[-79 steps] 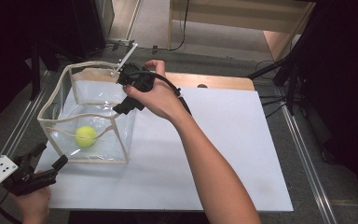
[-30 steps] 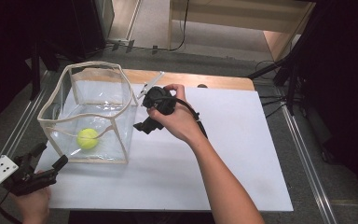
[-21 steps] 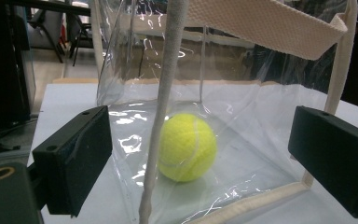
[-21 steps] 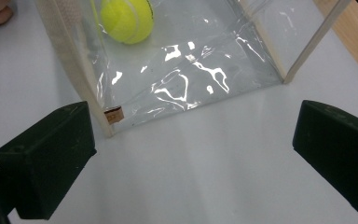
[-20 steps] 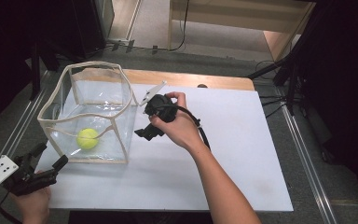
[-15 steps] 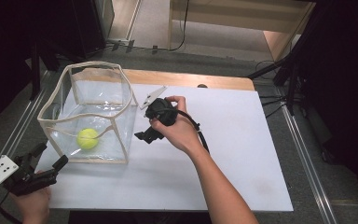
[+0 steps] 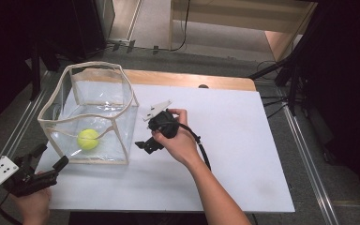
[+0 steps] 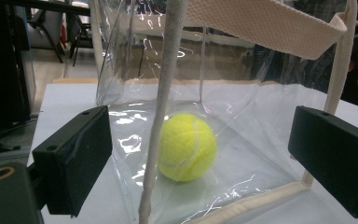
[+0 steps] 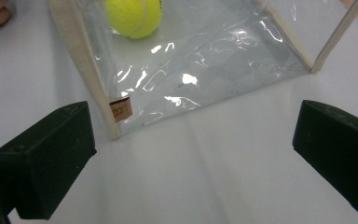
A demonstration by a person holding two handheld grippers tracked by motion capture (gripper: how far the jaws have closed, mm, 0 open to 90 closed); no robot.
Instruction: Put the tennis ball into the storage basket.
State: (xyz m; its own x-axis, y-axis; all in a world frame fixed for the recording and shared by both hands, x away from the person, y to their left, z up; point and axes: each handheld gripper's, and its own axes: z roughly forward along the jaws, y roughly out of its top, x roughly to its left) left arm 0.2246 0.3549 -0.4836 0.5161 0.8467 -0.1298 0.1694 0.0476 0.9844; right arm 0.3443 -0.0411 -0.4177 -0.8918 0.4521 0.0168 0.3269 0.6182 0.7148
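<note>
Two grippers over a white board (image 7: 243,140), both with jaws spread wide and gripping nothing. Far left in the high view: left gripper (image 7: 51,158), held low at the board's near left corner, aimed at the clear bag (image 7: 104,96), close to its near left corner but not touching. Through that gripper's own camera: jaws well apart, a cream-trimmed corner seam of the bag straight ahead between them, tennis ball (image 8: 187,146) just behind the clear wall. Next rightward: the clear bag standing upright and open-topped on the left part of the board, cream trim along rim and edges, yellow-green tennis ball (image 7: 88,139) resting on its floor near the front left. Further right: right gripper (image 7: 143,144), just beside the bag's right wall, pointed toward its lower front corner, apart from it. In the right gripper view: jaws wide, bare board between them, small brown tag (image 9: 121,110) on the bag's near corner trim, ball (image 9: 134,16) inside at the top.
</note>
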